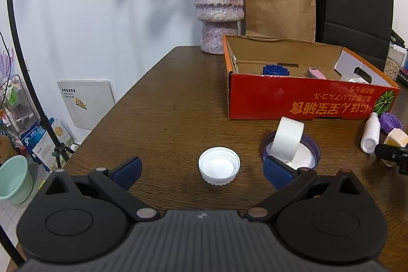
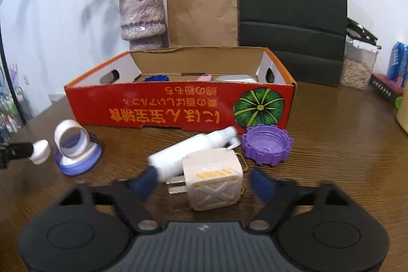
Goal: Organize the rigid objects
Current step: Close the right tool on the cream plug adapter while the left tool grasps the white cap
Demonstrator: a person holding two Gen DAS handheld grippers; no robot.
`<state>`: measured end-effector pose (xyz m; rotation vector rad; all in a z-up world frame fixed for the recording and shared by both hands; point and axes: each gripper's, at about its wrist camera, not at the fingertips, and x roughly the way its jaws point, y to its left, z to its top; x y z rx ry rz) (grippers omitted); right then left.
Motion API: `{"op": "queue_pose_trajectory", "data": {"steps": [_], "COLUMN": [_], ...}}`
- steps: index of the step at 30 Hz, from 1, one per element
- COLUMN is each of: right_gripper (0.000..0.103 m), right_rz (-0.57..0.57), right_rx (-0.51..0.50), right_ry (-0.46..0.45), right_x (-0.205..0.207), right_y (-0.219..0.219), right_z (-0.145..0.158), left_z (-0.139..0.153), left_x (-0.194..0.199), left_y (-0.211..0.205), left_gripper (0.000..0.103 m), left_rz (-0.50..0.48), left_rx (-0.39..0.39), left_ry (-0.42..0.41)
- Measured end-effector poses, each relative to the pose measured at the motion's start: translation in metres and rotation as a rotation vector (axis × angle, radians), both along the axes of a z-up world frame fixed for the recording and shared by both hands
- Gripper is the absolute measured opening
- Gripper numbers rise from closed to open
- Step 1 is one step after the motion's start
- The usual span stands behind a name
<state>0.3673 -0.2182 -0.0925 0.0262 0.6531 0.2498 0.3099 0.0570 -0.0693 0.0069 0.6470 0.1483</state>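
Note:
My left gripper (image 1: 202, 171) is open over the brown table, and a white screw cap (image 1: 219, 166) lies open side up between and just ahead of its blue fingertips (image 1: 127, 170). My right gripper (image 2: 204, 182) is open around a beige plug-in charger cube (image 2: 213, 177); narrow gaps show on both sides of the cube. A white bottle (image 2: 193, 152) lies on its side by the left finger, and a purple ridged cap (image 2: 266, 147) sits to the right. The red cardboard box (image 2: 178, 108) stands behind, holding a blue cap (image 1: 275, 70) and a pink item (image 1: 317, 73).
A white tape roll (image 1: 287, 142) stands on edge in a purple lid (image 1: 315, 152) right of the white cap. A pink vase (image 1: 218, 9), a brown paper bag (image 1: 279, 1) and a black bag (image 1: 354, 7) line the back. The table's left edge (image 1: 102, 119) drops to floor clutter.

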Motion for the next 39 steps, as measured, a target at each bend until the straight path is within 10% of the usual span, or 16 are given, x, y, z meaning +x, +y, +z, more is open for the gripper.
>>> {"op": "queue_pose_trajectory", "data": {"steps": [31, 39], "right_gripper": [0.059, 0.059], "right_rz": [-0.049, -0.051], "right_rx": [0.027, 0.043], "right_ry": [-0.107, -0.111], "right_x": [-0.022, -0.023], "right_y": [-0.006, -0.007], "right_z": [0.009, 0.011], "left_z": [-0.023, -0.023], "left_x": [0.025, 0.027], "left_y": [0.008, 0.008], "left_gripper": [0.102, 0.056], "left_rz": [0.009, -0.024], "left_rx": [0.040, -0.037], "left_ry": [0.060, 0.039]}}
